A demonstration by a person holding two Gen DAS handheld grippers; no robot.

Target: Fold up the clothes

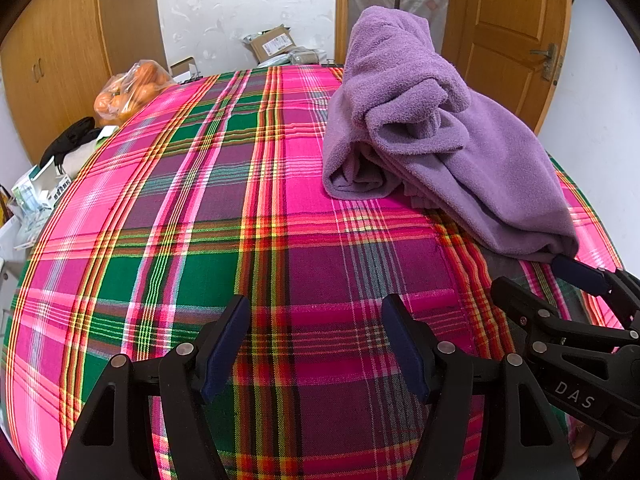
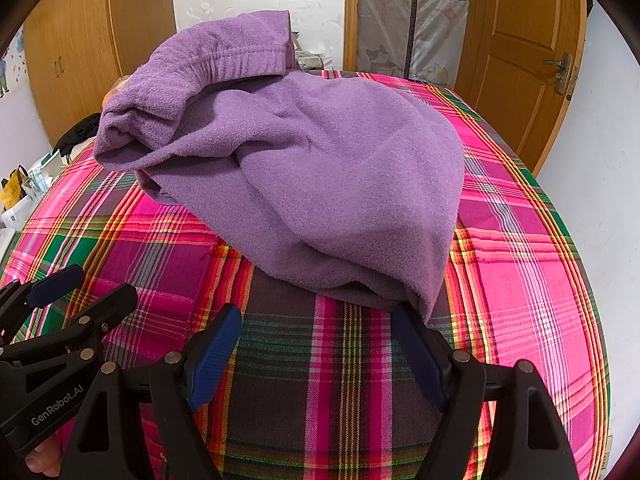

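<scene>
A crumpled purple fleece garment (image 1: pixel 420 132) lies in a heap on the pink and green plaid cloth (image 1: pixel 224 208), right of centre in the left wrist view. My left gripper (image 1: pixel 316 320) is open over bare plaid, well short of the heap and to its left. In the right wrist view the garment (image 2: pixel 304 160) fills the middle, with its ribbed waistband at the far top. My right gripper (image 2: pixel 318 320) is open at the near hem, whose corner rests against the right pad (image 2: pixel 416 344). Nothing sits between either gripper's fingers. Each gripper shows in the other's view: right gripper (image 1: pixel 526 272), left gripper (image 2: pixel 106 280).
A bag of oranges (image 1: pixel 128 92), black fabric (image 1: pixel 72 140) and boxes (image 1: pixel 36 192) sit off the cloth's left edge. A cardboard parcel (image 1: pixel 272 42) lies beyond the far edge. A wooden door (image 2: pixel 520 60) stands at the right and a wardrobe (image 2: pixel 72 60) at the left.
</scene>
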